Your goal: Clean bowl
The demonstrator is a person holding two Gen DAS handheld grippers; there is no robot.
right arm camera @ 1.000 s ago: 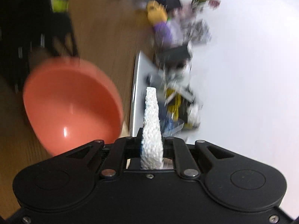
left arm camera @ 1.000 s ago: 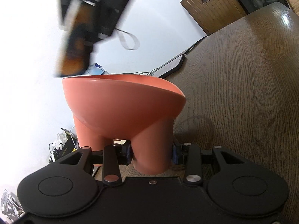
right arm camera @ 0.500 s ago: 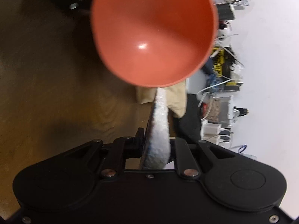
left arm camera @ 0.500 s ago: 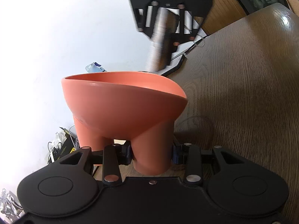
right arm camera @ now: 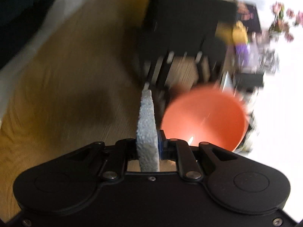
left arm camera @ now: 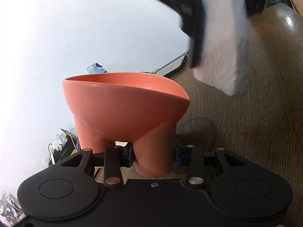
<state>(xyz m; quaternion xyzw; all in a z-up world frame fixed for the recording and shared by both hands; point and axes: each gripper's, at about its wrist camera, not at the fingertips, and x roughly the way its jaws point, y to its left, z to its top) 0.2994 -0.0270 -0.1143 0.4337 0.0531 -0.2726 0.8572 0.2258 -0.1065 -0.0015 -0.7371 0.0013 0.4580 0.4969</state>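
the wooden table (left arm camera: 265,132) spans the right and near part of the left wrist view and most of the right wrist view, with clutter along its far edge against the white wall.

the bowl (left arm camera: 121,106) is the next largest item: orange-red, smooth, glossy inside, raised on thick tubular legs. it is held up near my left camera, mouth facing up and away, with the table showing below its legs. in the right wrist view its interior (right arm camera: 204,117) faces my right camera, blurred, to the right of the sponge.

my left gripper (left arm camera: 154,158) is clamped on one leg of the bowl, blue pads pressed against both sides of that leg. my right gripper (right arm camera: 149,151) is clamped on the white sponge (right arm camera: 146,130), which stands edge-on between the pads. from the left wrist view the sponge (left arm camera: 223,37) hangs high and to the right of the bowl rim, apart from it.

handling, as a judgement: the bowl looks stiff, moulded, light, and slippery on its glossy walls. the leg is the sound grip point; the rim would tilt under wiping load. the sponge looks soft and compressible, so grip it near the back edge and leave the front free. whether the interior is wiped i cannot tell; no residue is visible in the blur.
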